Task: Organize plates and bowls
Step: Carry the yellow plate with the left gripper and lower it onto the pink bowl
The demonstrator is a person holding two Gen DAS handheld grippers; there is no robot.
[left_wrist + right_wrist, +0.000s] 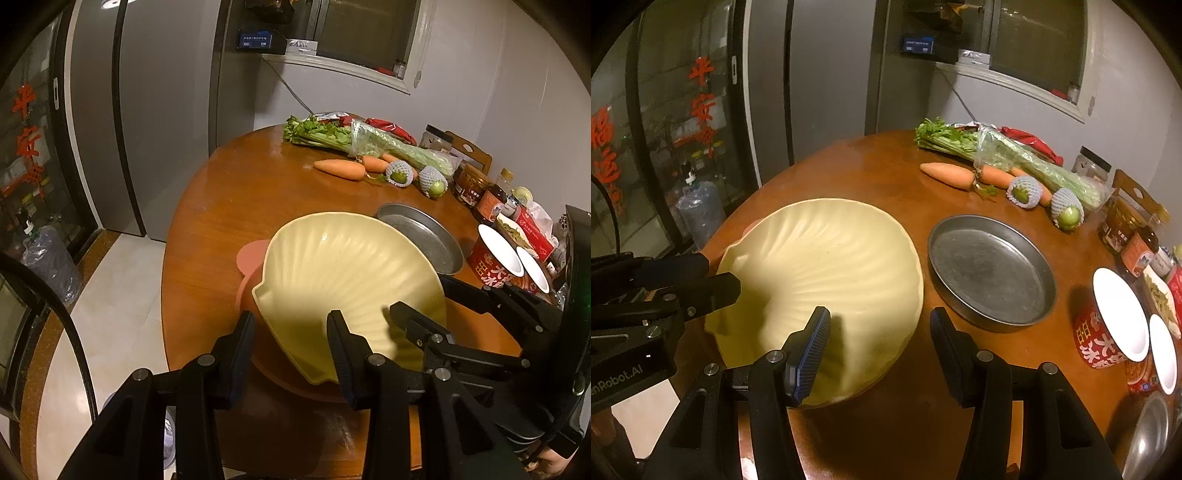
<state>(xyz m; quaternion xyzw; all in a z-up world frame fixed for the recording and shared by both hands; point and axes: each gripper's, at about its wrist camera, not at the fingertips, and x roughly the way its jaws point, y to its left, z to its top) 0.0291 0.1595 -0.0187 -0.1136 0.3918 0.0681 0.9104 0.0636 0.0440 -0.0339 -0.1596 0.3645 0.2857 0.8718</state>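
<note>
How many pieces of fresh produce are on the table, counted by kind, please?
Carrots: 3
Net-wrapped green fruits: 2
Celery bunch: 1
Total: 6

Both wrist cams are looking fwd and down along their fingers, close over the surface (229,206). Both are sharing the yellow shell plate (347,266), metal pan (991,271), veg.

Shell plate (827,266) left of metal pan (991,273)
</note>
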